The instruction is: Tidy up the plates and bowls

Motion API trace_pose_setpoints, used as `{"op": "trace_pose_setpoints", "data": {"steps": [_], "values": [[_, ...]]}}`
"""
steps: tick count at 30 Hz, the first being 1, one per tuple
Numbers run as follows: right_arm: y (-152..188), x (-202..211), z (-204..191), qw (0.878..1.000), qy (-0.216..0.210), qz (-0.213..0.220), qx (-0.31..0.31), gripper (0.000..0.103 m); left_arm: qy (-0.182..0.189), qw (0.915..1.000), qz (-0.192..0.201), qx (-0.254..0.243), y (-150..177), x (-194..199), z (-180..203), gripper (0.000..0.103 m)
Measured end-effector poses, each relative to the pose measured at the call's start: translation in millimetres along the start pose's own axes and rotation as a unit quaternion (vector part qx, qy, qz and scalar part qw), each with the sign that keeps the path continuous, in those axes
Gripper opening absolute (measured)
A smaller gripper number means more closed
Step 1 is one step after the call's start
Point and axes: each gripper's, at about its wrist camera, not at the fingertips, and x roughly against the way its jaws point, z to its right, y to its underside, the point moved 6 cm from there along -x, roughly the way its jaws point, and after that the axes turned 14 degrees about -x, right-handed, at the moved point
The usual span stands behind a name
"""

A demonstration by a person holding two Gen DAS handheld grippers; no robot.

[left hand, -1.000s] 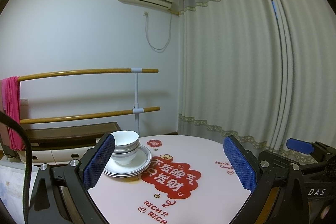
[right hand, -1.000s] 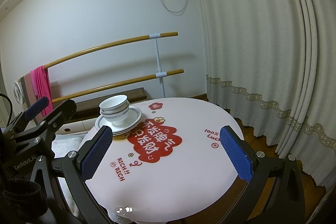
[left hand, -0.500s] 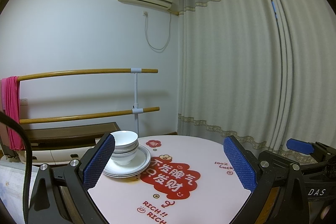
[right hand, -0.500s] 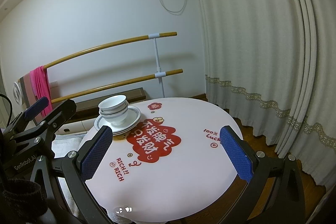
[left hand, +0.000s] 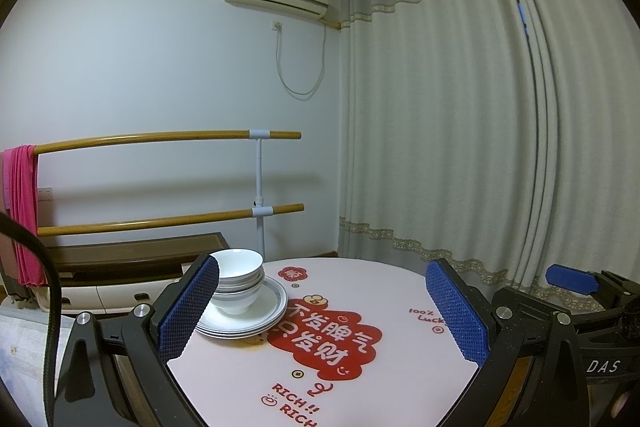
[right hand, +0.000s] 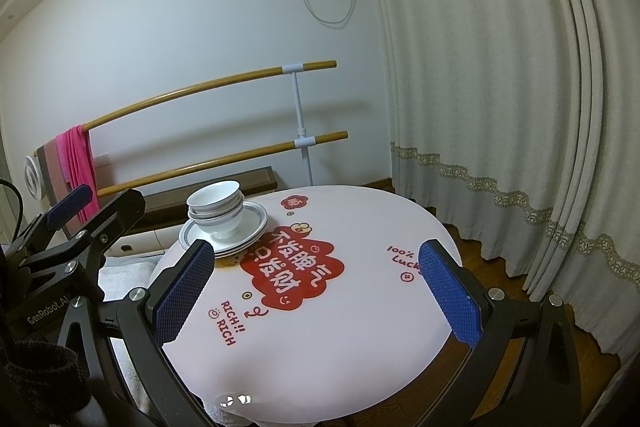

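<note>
White bowls (left hand: 237, 281) are nested in a stack on a stack of white grey-rimmed plates (left hand: 267, 315) at the far left of a round pink table (left hand: 380, 359). The bowls (right hand: 216, 207) and plates (right hand: 250, 227) also show in the right wrist view. My left gripper (left hand: 320, 311) is open and empty, held back from the stack above the table's near side. My right gripper (right hand: 316, 291) is open and empty, higher above the table (right hand: 320, 347). Each gripper shows at the edge of the other's view.
White curtains (left hand: 480, 147) hang to the right. Two wooden bars (left hand: 160, 139) on a white post run along the back wall, with a pink cloth (left hand: 20, 211) over them. A low wooden bench (left hand: 132, 251) stands behind the table.
Both views have shifted very slightly; the bowls and plates have stayed in place and both grippers have stayed open.
</note>
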Motion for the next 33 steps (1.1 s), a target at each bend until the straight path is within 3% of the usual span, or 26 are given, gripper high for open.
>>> {"op": "trace_pose_setpoints", "data": {"steps": [33], "values": [[0.9,0.5,-0.2,1.0,0.002,0.0,0.0,0.103,0.001,1.0,0.003,0.001,-0.9,-3.9,2.1,0.102]]}}
